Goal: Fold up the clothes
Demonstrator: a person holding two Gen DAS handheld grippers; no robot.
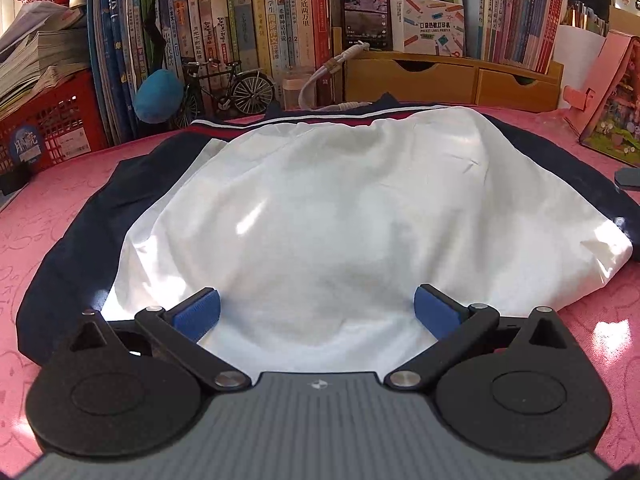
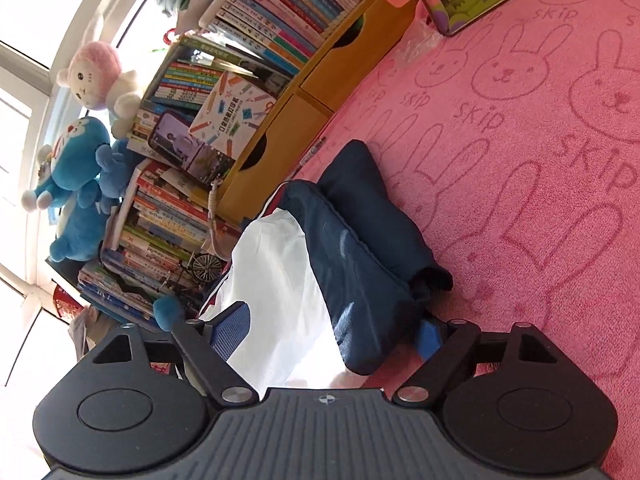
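I am holding my left gripper (image 1: 316, 312) open over the white-and-navy jacket (image 1: 320, 208) on the pink cloth (image 1: 60, 184); my right gripper (image 2: 332, 332), jaws apart, is straddling its navy sleeve (image 2: 360, 280).

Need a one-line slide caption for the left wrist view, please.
Left gripper, jaws open, over the white lining of a navy jacket on the pink tablecloth.

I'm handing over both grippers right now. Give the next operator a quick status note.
Left gripper: open, above the near edge of the white lining, gripping nothing.
Right gripper: jaws apart around a navy sleeve; grip not confirmed.
Jacket lies spread on the pink tablecloth, lining up.
Done: laid out; sleeve looks partly folded in.
Left: remaining folds.
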